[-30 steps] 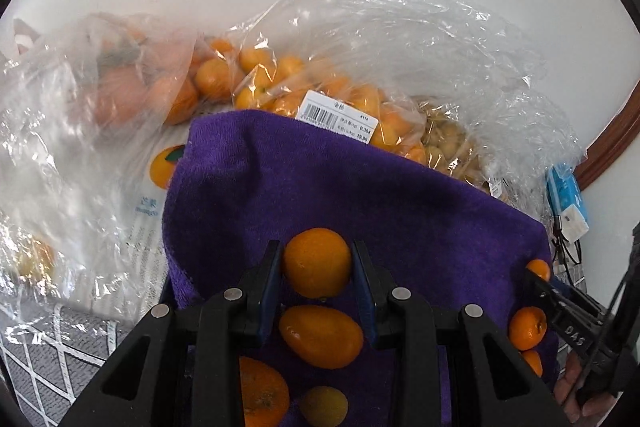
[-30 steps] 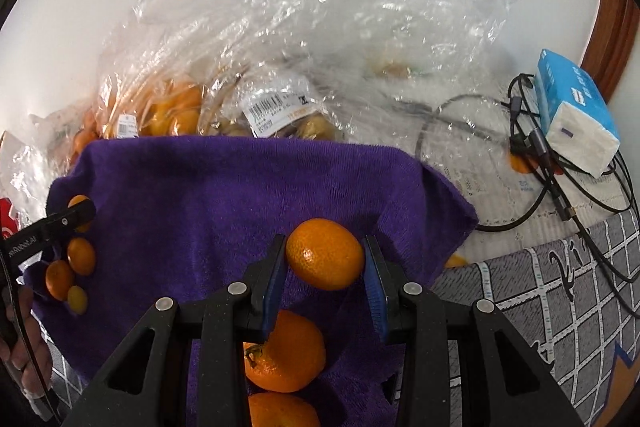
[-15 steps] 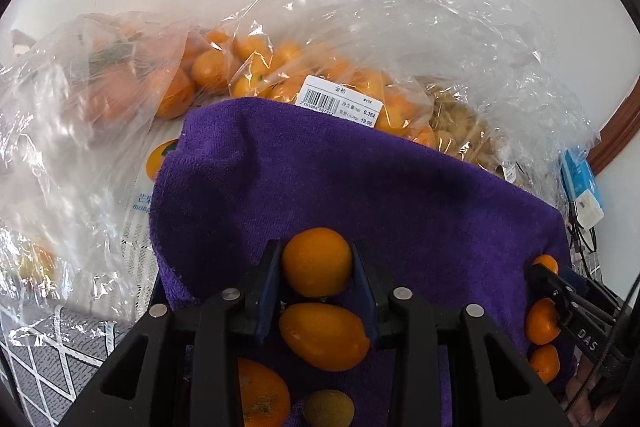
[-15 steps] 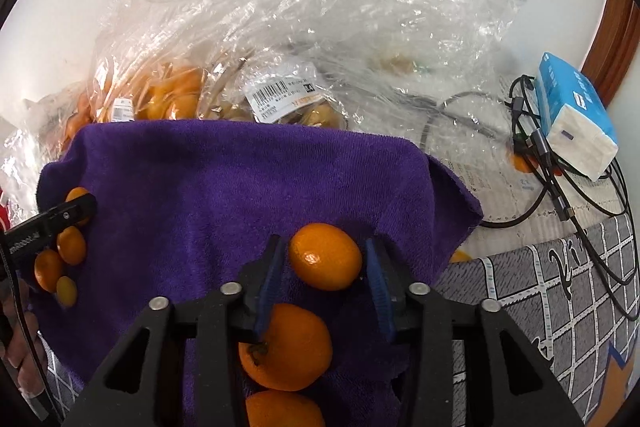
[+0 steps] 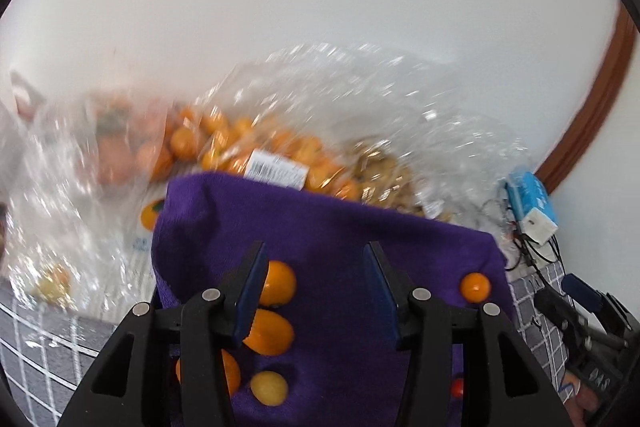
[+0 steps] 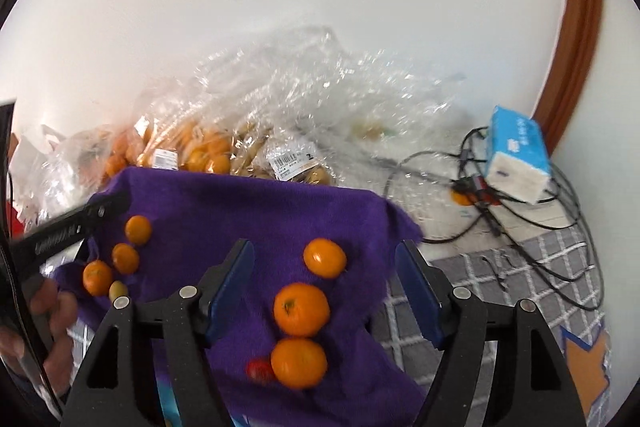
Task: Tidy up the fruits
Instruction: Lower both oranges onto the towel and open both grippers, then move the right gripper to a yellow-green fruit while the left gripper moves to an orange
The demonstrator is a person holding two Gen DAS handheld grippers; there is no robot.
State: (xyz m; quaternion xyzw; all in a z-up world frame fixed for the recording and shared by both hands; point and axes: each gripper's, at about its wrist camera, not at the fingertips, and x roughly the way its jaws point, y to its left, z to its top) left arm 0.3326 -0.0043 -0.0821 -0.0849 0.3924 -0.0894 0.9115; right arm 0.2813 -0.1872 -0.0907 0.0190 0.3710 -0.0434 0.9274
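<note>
Left wrist view: my left gripper [image 5: 316, 291] stands spread, its jaws having just been opening, and nothing is pinched; the pads press on no fruit. The round orange [image 5: 277, 283] lies on the purple towel [image 5: 340, 227], just beside the left pad. I count four fruits in a column by the towel's left edge: that orange, an oval one [image 5: 271, 331] below it, a third [image 5: 230, 373] partly behind the finger, and a small yellowish one [image 5: 269, 387]. One more small orange [image 5: 475, 287] sits near the towel's right edge, and a red speck [image 5: 457, 387] shows low down; I cannot tell what it is.

From the right wrist, my right gripper [image 6: 326, 287] is spread wide too, jaws just opened, holding nothing. Three oranges sit on the towel [image 6: 248, 211] between its fingers: the top one [image 6: 325, 258], a middle one [image 6: 301, 309] and a bottom one [image 6: 299, 362], with a small red fruit [image 6: 259, 369] touching the last. At the towel's left edge I count four small fruits [image 6: 125, 258], beside the other gripper's finger [image 6: 76, 225].

Beyond the towel's far edge lie clear plastic bags [image 6: 288, 115] of fruit, too blurred to count. A blue tissue pack [image 6: 518, 159] sits on tangled cables [image 6: 492, 223] at the right.
</note>
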